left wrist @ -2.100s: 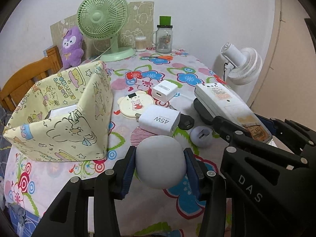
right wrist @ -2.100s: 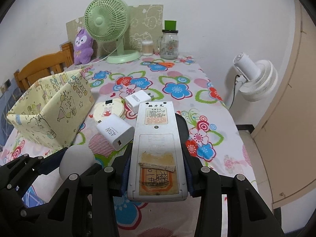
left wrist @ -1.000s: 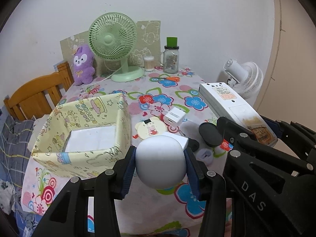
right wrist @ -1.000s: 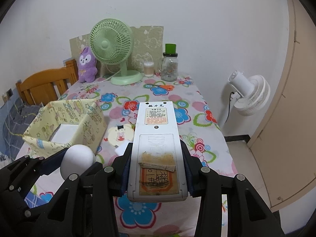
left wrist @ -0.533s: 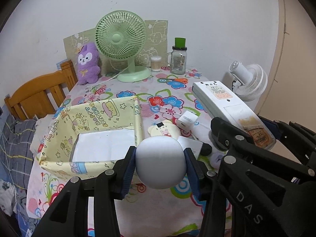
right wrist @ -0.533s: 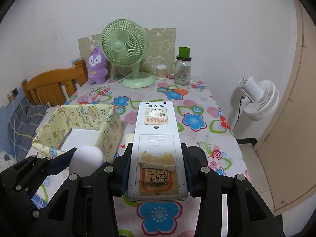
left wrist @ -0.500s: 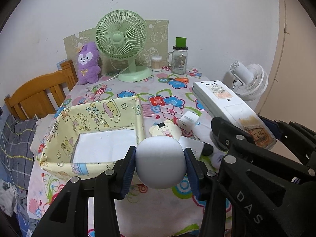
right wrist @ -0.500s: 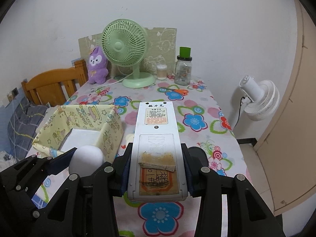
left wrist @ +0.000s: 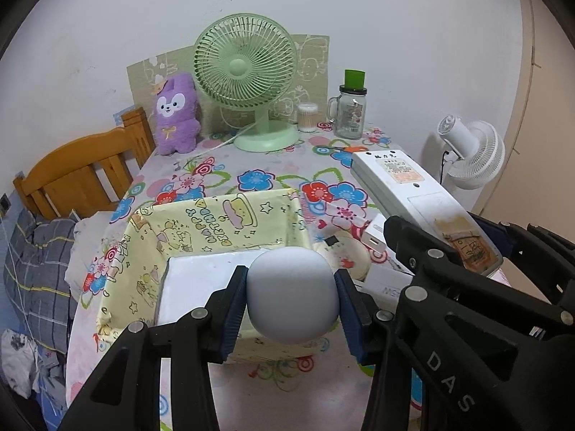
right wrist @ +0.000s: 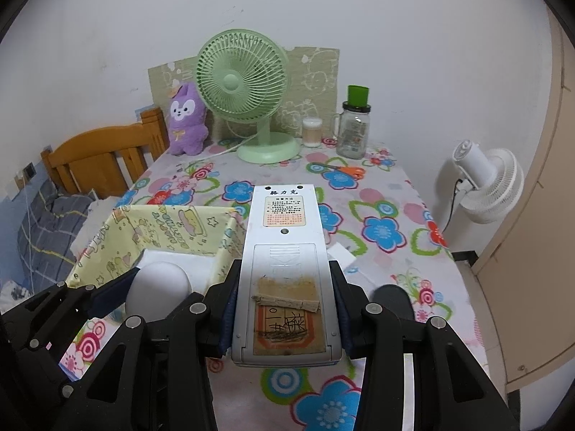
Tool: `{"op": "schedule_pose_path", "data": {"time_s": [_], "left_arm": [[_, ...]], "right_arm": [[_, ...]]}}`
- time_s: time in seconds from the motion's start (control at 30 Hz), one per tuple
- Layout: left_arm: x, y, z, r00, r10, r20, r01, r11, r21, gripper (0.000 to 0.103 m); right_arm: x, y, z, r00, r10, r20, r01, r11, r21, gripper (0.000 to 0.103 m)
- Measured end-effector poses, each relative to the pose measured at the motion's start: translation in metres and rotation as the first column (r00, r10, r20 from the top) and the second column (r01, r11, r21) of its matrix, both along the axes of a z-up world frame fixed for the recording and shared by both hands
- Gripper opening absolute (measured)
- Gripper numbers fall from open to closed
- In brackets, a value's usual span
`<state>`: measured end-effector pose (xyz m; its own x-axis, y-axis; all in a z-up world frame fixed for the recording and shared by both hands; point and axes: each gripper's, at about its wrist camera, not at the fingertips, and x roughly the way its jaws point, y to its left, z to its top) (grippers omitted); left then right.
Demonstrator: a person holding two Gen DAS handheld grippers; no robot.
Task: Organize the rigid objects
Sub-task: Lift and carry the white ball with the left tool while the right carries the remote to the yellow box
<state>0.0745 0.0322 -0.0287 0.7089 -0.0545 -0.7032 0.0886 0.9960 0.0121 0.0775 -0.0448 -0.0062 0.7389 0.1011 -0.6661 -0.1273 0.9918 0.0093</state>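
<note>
We see the left gripper with its fingers clamped on a white egg-shaped object, held above the yellow box on the tabletop; the right gripper grips a white remote control beside it.

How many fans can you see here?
2: a green fan standing at the table's far end, and a white fan off the table's right side. Others may be hidden.
</note>
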Motion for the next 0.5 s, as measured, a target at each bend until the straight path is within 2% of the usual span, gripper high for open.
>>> {"op": "schedule_pose_path", "data": {"time_s": [0.5], "left_arm": [[0.022,0.040,-0.012,0.998,-0.004,-0.058,0.003,1.000,-0.013,0.049]], "right_arm": [[0.024,0.039,-0.014,0.998,0.010,-0.062,-0.010,1.000,0.005,0.047]]}}
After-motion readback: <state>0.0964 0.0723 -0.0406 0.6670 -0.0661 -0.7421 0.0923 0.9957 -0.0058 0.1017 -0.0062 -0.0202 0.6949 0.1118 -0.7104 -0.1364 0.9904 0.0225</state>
